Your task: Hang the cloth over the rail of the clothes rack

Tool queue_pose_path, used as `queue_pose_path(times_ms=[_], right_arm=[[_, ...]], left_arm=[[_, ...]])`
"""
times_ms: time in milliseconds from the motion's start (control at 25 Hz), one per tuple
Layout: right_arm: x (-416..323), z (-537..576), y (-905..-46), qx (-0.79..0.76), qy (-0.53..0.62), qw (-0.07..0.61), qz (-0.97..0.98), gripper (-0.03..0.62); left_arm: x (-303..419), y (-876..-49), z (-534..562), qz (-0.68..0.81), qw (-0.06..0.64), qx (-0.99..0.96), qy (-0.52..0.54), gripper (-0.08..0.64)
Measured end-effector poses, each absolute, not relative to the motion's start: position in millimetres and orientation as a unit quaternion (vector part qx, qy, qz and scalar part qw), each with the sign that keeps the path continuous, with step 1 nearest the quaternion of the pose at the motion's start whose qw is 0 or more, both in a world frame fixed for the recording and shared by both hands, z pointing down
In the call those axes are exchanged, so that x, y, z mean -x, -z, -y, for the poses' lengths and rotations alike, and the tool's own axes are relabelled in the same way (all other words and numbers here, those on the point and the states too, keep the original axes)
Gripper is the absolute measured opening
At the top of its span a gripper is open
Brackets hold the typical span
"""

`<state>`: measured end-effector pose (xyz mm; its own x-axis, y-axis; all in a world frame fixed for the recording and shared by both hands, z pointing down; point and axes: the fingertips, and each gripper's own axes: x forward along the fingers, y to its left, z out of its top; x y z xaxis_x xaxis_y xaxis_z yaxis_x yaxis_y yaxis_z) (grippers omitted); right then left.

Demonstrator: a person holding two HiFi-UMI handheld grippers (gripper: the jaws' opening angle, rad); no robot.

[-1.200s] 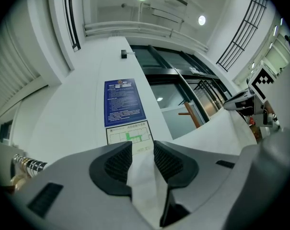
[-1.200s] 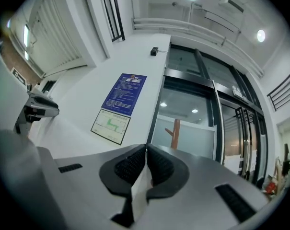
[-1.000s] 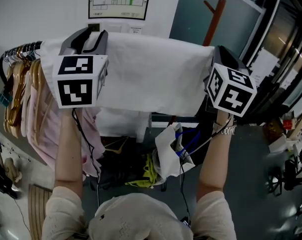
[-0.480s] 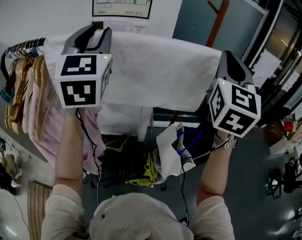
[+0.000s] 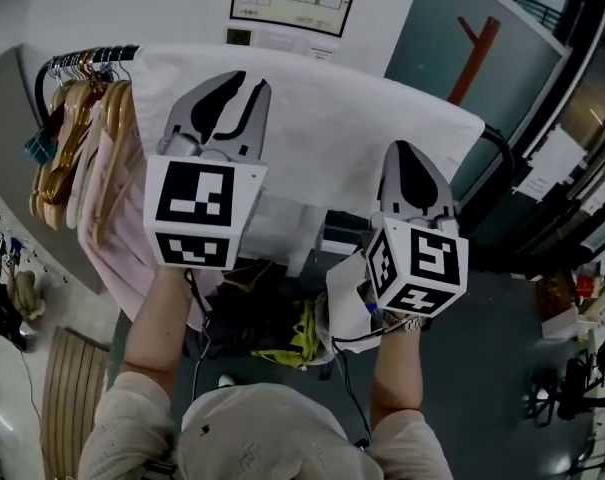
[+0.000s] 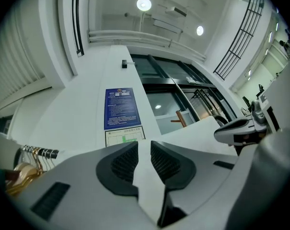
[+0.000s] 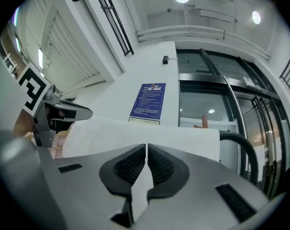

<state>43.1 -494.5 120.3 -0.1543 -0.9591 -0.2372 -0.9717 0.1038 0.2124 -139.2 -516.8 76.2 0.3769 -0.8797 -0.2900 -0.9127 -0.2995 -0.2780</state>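
White cloth (image 5: 322, 118) draped over the rail (image 5: 90, 59) just ahead of my left claw (image 5: 248, 78), jaws just closing on nothing with a narrow gap left, and my right claw (image 5: 402, 148), pressed together empty; if it hangs unevenly, I judge it could slide off

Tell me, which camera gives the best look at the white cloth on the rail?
The head view: the white cloth shows nearly whole, draped over the rail. The right gripper view shows a broad part; the left gripper view only a small patch.
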Motion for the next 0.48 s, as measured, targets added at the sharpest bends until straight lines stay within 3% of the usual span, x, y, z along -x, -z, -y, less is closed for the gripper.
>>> queue_pose_path(times_ms=[120, 480], right_arm=[[-24.5, 483.3, -164.7, 0.623, -0.143, 0.04, -0.768, 0.026], [6.8, 452.0, -338.1, 0.58, -0.004, -0.009, -0.815, 0.026]], left_arm=[[141.2, -120.8, 493.3, -0.566, 0.187, 0.801, -0.046, 0.025], [150.8, -309.5, 468.9, -0.575, 0.067, 0.815, 0.011, 0.012]])
